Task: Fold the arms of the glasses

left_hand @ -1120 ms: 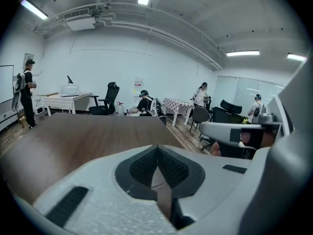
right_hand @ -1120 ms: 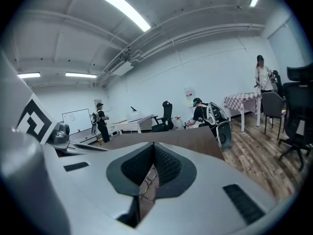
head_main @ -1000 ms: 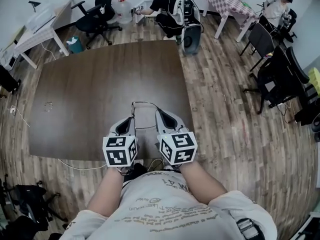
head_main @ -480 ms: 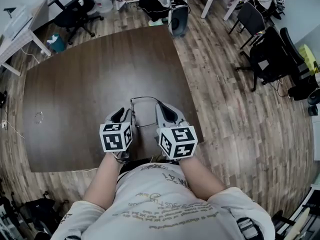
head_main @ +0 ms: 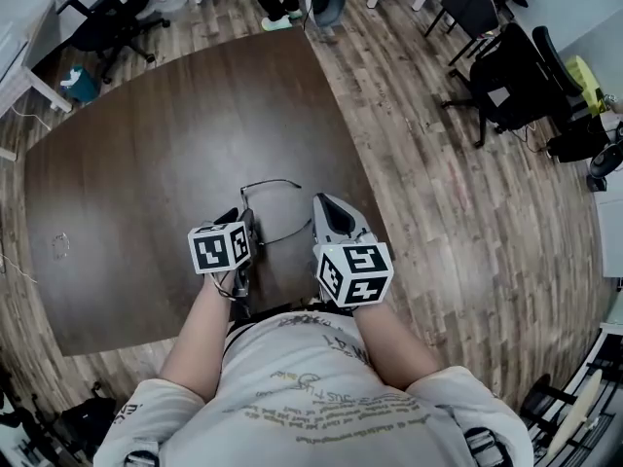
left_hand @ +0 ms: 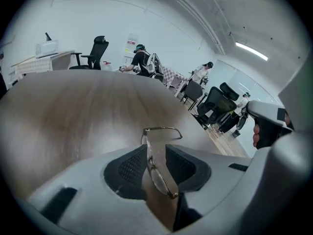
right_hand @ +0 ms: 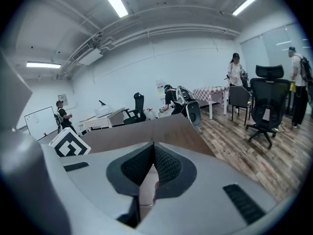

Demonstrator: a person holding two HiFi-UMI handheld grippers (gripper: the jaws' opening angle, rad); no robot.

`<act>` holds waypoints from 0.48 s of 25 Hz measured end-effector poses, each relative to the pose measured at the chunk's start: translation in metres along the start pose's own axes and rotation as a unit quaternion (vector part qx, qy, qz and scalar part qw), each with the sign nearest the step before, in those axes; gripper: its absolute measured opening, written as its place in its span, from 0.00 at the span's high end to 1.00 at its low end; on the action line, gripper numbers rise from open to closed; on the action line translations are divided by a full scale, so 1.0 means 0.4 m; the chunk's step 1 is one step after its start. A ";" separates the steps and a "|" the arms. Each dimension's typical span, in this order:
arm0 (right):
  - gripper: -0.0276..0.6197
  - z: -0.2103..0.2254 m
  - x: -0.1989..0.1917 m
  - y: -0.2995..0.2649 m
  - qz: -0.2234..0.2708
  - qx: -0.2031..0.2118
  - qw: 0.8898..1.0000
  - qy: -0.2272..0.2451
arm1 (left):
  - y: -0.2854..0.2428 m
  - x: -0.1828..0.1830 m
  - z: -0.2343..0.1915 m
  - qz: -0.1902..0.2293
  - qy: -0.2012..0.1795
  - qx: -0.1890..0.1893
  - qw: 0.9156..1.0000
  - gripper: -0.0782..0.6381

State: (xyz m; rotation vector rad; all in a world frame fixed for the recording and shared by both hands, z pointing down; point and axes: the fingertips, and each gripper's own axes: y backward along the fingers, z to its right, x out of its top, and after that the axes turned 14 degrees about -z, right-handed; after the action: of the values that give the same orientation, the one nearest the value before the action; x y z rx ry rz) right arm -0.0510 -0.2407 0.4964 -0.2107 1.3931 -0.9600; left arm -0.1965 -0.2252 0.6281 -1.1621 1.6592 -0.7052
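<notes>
**Glasses held over the brown table, both grippers close in front of the person**

Head view: the left gripper (head_main: 245,217) and the right gripper (head_main: 323,202) are seen side by side above the near part of the table (head_main: 146,163). The thin-rimmed glasses (head_main: 277,180) are found at the tip of the left one, with one arm stretched toward the right one.
Left gripper view: the fingers (left_hand: 132,168) are closed narrow on the front of the glasses, which is seen edge-on between them.
Right gripper view: the fingers (right_hand: 168,165) are pressed together. Whether the arm's end is caught there cannot be told.
</notes>
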 end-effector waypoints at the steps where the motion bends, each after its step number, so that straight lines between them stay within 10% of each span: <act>1: 0.94 0.002 -0.004 -0.001 -0.001 -0.004 1.000 -0.002 | -0.011 -0.002 -0.004 -0.005 0.003 -0.004 1.000 0.72; 12: 0.94 0.056 -0.024 0.017 -0.011 -0.044 0.999 -0.018 | -0.088 -0.027 -0.048 -0.059 0.043 0.001 0.997 0.73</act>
State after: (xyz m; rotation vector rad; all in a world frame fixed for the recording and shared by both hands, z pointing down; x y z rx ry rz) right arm -0.0269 -0.2392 0.5041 -0.3083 1.4026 -0.9091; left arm -0.2002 -0.2299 0.6692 -1.2522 1.6717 -0.8416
